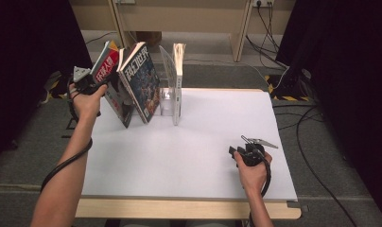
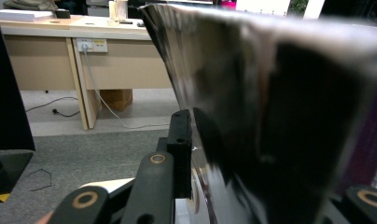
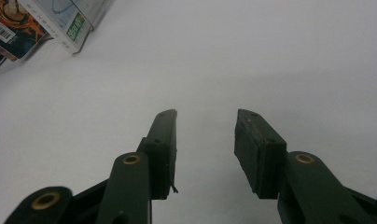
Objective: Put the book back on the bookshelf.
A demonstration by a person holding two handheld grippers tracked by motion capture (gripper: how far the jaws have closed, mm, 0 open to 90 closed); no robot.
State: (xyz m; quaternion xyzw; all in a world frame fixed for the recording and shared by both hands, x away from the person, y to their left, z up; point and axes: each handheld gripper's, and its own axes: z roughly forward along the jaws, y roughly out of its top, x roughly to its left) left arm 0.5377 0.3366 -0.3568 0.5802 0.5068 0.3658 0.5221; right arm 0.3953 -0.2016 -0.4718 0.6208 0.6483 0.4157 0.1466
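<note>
While L fingers (image 2: 179,154) sit slack round red mag (image 1: 105,66) top edge | thin, floppy, slick covers | grip nr spine | R fingers (image 3: 205,140) apart, nothing held

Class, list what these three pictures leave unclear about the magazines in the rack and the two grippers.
- Left gripper view: the red magazine is a blur at the lens; whether the left gripper presses it cannot be told.
- High view: the clear rack base hides behind leaning magazines.
- Right gripper view: the frame edge crops the magazine corners; the right gripper is open.
</note>
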